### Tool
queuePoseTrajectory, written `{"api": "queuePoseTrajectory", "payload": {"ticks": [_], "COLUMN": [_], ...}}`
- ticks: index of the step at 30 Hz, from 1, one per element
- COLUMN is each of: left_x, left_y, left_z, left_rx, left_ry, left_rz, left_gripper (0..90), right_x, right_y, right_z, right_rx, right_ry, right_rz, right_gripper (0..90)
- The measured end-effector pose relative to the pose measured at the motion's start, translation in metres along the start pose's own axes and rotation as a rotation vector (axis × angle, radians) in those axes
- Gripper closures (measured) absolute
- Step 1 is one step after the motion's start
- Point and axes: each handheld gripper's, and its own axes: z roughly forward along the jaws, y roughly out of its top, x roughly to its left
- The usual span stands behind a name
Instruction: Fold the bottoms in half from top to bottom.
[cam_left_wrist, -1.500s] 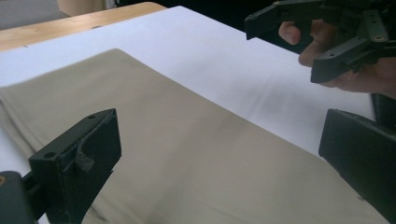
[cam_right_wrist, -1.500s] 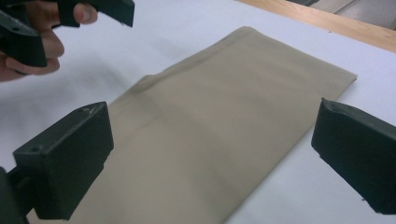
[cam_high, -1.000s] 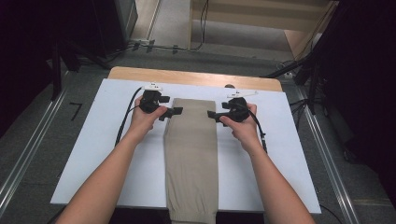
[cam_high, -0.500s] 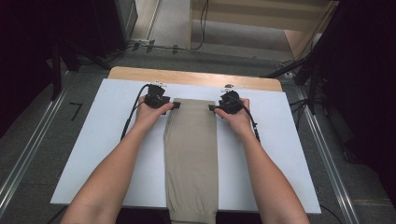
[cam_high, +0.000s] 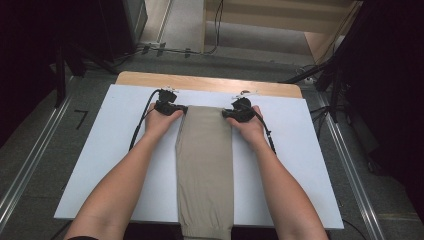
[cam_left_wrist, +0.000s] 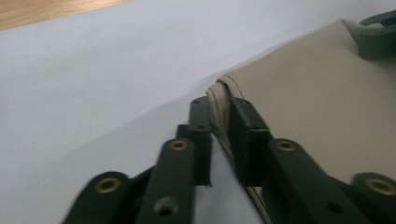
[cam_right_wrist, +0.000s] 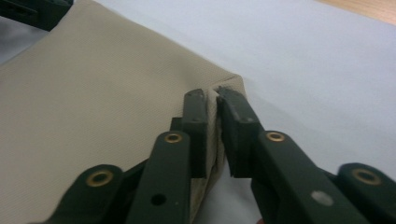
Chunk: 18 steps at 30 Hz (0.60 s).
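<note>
High view: folded beige trousers (cam_high: 204, 165) are laid lengthwise at the white table's (cam_high: 320, 165) centre. Their far corners are pinched, at 11 o'clock by the left gripper (cam_high: 183, 108) and at 1 o'clock by the right gripper (cam_high: 226, 113), jaws pressed onto cloth.
</note>
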Motion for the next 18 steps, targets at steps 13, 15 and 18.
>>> {"api": "queuePoseTrajectory", "payload": {"ticks": [13,15,18], "left_x": [0.005,0.004,0.003], "left_y": [0.022,0.033,0.053], "left_z": [-0.02,-0.027,-0.041], "left_rx": [-0.064,-0.091,-0.137], "left_ry": [-0.022,-0.013,0.008], "left_rz": [-0.008,0.002,0.012], "left_gripper": [90.0,90.0,90.0], "right_x": [0.001,0.002,0.001], "right_y": [0.022,0.029,0.042], "right_z": [-0.025,-0.03,-0.041], "right_rx": [-0.074,-0.089,-0.124], "right_ry": [-0.005,-0.017,-0.04], "right_rz": [-0.011,-0.018,-0.024], "right_gripper": [87.1,87.1,87.1]}}
